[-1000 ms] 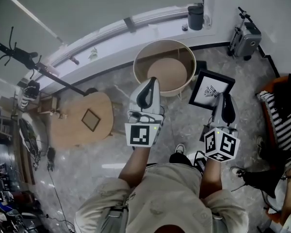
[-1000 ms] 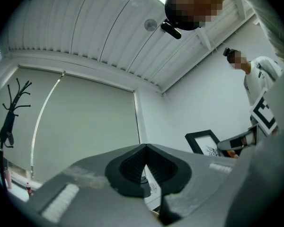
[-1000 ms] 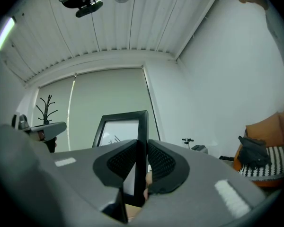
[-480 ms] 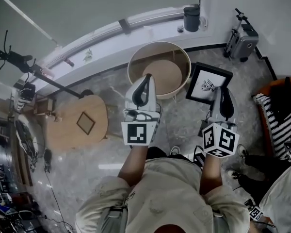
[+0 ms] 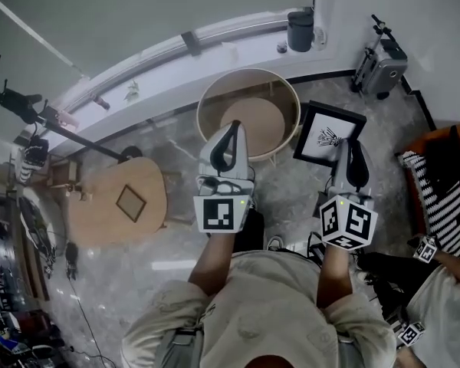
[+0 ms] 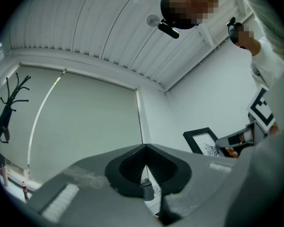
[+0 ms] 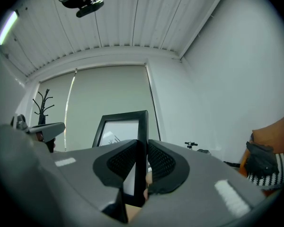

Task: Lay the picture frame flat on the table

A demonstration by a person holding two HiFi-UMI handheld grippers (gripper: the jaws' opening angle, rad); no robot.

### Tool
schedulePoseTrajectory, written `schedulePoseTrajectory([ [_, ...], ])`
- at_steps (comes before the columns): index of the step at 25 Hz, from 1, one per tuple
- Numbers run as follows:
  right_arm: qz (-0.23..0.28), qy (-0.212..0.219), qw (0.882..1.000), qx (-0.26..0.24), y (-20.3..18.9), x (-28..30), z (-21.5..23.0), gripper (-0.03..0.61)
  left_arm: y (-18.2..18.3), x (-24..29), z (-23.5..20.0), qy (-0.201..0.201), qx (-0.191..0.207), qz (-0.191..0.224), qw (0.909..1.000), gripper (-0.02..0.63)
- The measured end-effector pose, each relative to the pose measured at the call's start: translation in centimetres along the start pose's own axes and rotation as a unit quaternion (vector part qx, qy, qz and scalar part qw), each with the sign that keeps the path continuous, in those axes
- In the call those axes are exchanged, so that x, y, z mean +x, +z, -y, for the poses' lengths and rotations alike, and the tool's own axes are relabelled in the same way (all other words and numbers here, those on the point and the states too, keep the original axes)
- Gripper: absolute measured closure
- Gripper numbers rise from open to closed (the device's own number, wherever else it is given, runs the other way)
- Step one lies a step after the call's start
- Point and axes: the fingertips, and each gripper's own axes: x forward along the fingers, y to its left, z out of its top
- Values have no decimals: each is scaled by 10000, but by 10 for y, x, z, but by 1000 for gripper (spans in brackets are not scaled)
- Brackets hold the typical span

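black picture frame [image 5: 328, 134], pinched on its right edge by the right gripper [image 5: 347, 156], stands upright in the air at that gripper's 12 o'clock, the round wooden table [image 5: 245, 83] lies at 10 o'clock nearer the empty, pressed-together left gripper [image 5: 228, 146], and grip and tilt match a second ago.

You are looking down at a wooden side table [image 5: 115, 202] sitting at left, a grey suitcase [image 5: 379, 48] standing against the wall, a dark bin [image 5: 299, 31] resting near the corner, and a striped cushion [image 5: 437, 198] lying at right.
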Motion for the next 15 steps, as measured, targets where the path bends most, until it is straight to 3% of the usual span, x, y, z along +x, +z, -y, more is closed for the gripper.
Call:
schedulePoseTrajectory([
  [5, -5, 18, 9999, -132, -2, 39, -20, 505, -8, 30, -32, 42, 5, 162, 9999, 612],
  [15, -118, 118, 9991, -395, -17, 134, -77, 505, -48, 85, -117, 199, -211, 84, 9995, 611],
])
